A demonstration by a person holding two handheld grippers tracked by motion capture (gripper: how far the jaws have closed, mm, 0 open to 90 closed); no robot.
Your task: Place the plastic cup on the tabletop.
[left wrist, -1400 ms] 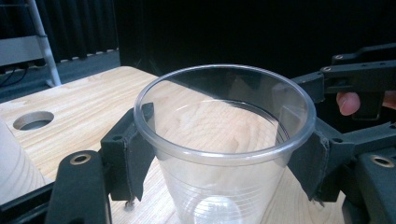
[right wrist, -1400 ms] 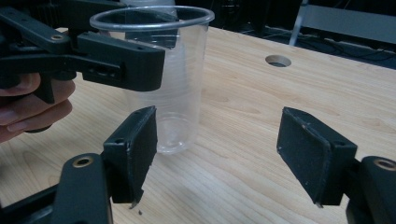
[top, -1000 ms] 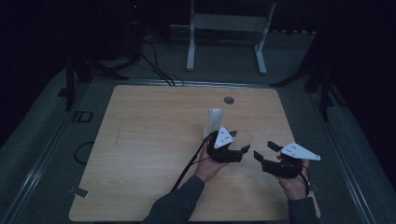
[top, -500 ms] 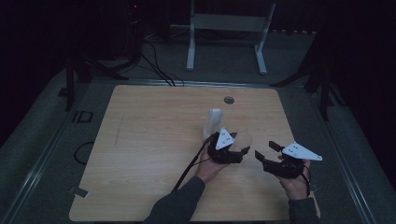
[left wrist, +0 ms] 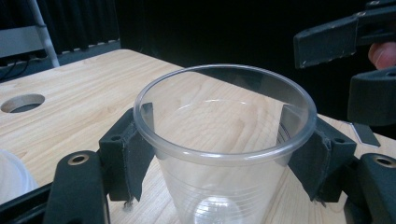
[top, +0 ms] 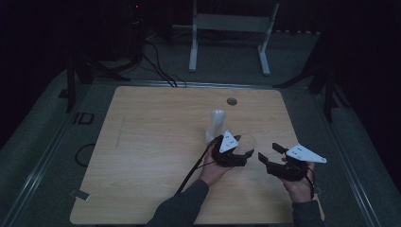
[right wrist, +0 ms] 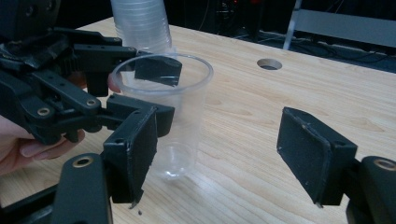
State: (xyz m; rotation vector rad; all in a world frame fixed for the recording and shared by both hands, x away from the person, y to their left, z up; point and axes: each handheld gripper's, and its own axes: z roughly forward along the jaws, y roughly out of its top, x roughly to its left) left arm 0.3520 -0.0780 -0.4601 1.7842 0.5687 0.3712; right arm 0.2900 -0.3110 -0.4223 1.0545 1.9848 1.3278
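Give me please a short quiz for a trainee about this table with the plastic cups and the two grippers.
1. True or false: the right gripper holds the clear plastic cup.
2. In the high view, the stack of cups stands: A) just beyond the clear plastic cup; B) on the floor; C) between the right gripper's jaws.
3. What is cut into the table near its far edge?
Key: 1 false: the cup is touched by the pads of the left gripper, whose jaws have just opened slightly. 2 A. 3 a round hole.

Dark room; grey floor point(top: 42, 142), white frame stand point(top: 231, 28) behind wooden table point(top: 142, 142).
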